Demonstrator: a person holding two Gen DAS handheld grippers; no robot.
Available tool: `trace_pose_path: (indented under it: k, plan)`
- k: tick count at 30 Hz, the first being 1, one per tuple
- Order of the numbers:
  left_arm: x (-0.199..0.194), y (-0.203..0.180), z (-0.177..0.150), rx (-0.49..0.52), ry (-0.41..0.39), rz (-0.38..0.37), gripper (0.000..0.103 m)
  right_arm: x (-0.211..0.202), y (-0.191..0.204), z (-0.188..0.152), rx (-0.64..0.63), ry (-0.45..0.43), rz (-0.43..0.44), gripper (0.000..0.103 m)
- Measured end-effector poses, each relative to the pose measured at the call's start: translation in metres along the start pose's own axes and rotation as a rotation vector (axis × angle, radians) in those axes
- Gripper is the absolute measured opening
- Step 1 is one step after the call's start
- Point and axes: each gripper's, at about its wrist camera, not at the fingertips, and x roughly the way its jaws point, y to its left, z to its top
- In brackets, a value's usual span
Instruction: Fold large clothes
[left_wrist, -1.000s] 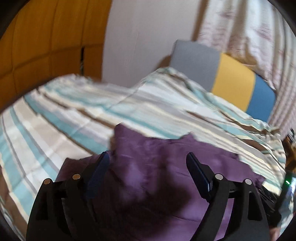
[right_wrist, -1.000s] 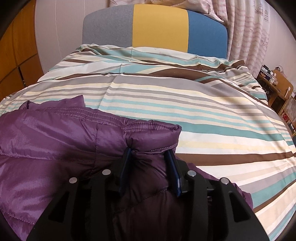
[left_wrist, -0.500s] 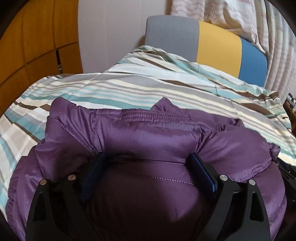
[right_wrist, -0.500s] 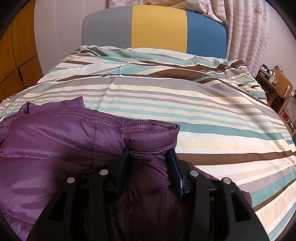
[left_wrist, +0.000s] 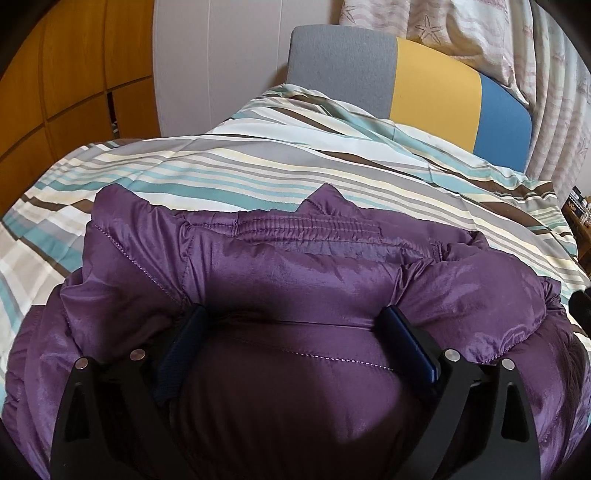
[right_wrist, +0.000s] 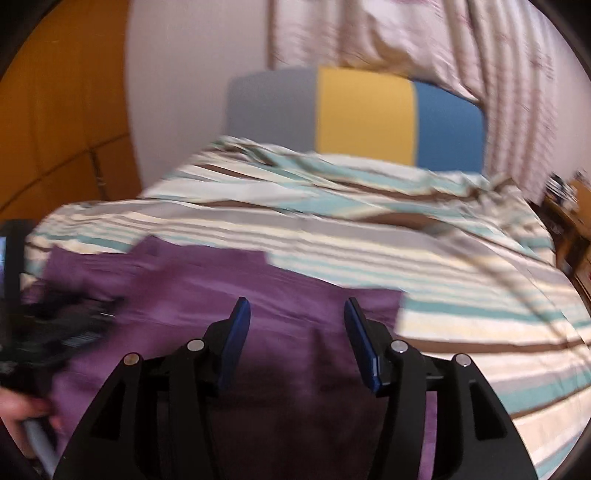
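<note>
A purple puffer jacket (left_wrist: 295, 280) lies bunched on the striped duvet (left_wrist: 258, 173) at the near end of the bed. My left gripper (left_wrist: 295, 332) has its jaws spread wide, pressed down into the jacket's padding, which bulges up between and around the fingers. In the blurred right wrist view the jacket (right_wrist: 221, 288) lies flatter. My right gripper (right_wrist: 295, 321) is open and empty, lifted above the jacket. The left gripper's body (right_wrist: 62, 332) and the hand holding it show at that view's left edge.
A grey, yellow and blue headboard (left_wrist: 424, 74) stands at the far end of the bed, with patterned curtains (left_wrist: 517, 44) behind it. Orange wooden cabinets (left_wrist: 74, 74) line the left wall. A wooden side table (right_wrist: 576, 206) with small items stands at the right.
My right gripper has opened, let go of the jacket fold and lifted up and back. My left gripper has come down from above the jacket and pushed into its padding.
</note>
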Motion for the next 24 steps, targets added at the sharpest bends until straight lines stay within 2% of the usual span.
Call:
trace_pose_path:
  k: [3, 7, 10, 19, 21, 24]
  plan:
    - [0.000, 0.001, 0.000, -0.004, -0.002, -0.005, 0.095, 0.019, 0.025, 0.005, -0.042, 0.048, 0.054, 0.054]
    - [0.000, 0.003, -0.001, -0.012, -0.003, -0.013, 0.095, 0.056, 0.038, -0.003, -0.077, 0.152, 0.049, 0.055]
    - [0.001, 0.002, -0.001, -0.008, 0.001, -0.004, 0.096, 0.073, 0.034, -0.012, -0.055, 0.182, 0.045, 0.055]
    - [-0.008, 0.002, 0.003, 0.002, 0.041, -0.007, 0.097, 0.083, 0.037, -0.014, -0.067, 0.184, 0.023, 0.056]
    - [-0.016, 0.008, 0.006, -0.006, 0.044, -0.017, 0.097, 0.082, 0.036, -0.014, -0.065, 0.181, 0.025, 0.057]
    - [-0.028, 0.027, 0.014, -0.037, 0.027, 0.018, 0.097, 0.079, 0.035, -0.014, -0.059, 0.167, 0.022, 0.060]
